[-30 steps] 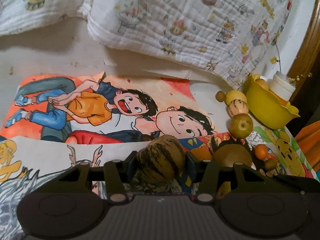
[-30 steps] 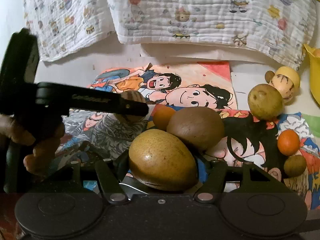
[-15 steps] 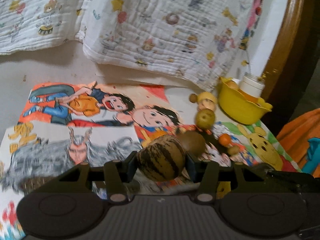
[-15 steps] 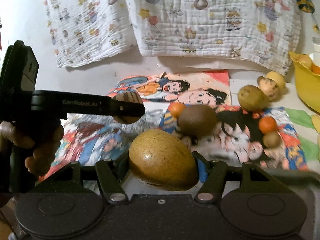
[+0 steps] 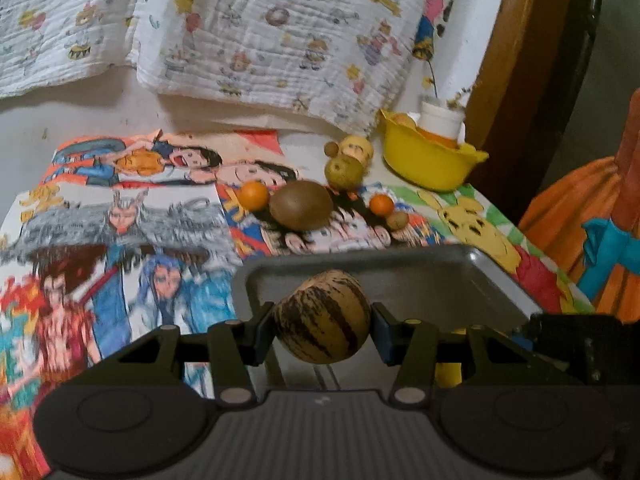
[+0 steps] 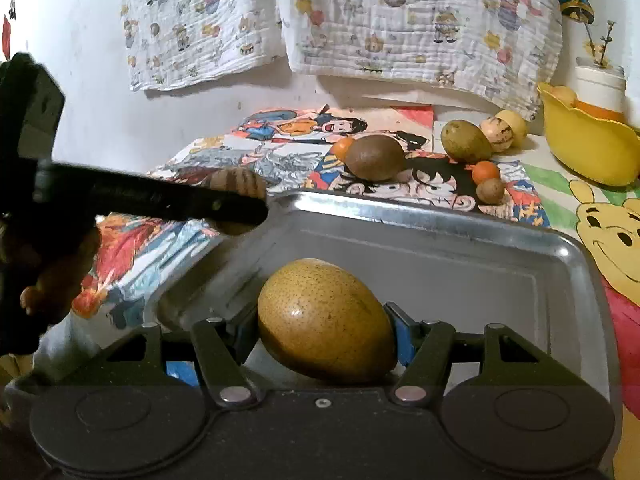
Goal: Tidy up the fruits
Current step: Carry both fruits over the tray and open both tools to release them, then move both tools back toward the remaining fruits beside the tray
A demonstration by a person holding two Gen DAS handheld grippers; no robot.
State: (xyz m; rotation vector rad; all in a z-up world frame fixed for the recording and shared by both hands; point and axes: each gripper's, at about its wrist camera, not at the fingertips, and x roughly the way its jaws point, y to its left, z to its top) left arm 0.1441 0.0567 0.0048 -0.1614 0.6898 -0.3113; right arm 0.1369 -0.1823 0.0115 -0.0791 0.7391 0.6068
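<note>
Left gripper (image 5: 323, 327) is clamped on a striped round melon (image 5: 323, 316) — both pads pressed to its sides, fruit at lower centre of the left wrist view, held above the near-left corner of the metal tray (image 5: 472, 280).

Right gripper (image 6: 325, 334) is clamped on a speckled yellow-brown mango (image 6: 326, 320), lower centre of the right wrist view, over the tray's (image 6: 440, 240) bare floor. Can't tell if the mango touches the tray bottom.

From the right wrist view the left gripper (image 6: 240, 202) comes in from the left edge at mid-height, a hand (image 6: 48, 280) wrapped round its handle, the melon (image 6: 238, 180) partly hidden behind the finger at the tray's far-left corner.

Rest of the fruit sits beyond the tray on the cartoon-print mat (image 5: 120, 216) (upper centre of both views): a brown oval fruit (image 5: 301, 205) touching a small orange (image 5: 253, 196), another small orange (image 5: 381, 205) beside a small brown fruit (image 5: 397, 220), a green-yellow pear-like fruit (image 5: 343, 170).

Yellow bowl (image 5: 428, 160) at upper right, holding a white cup.
</note>
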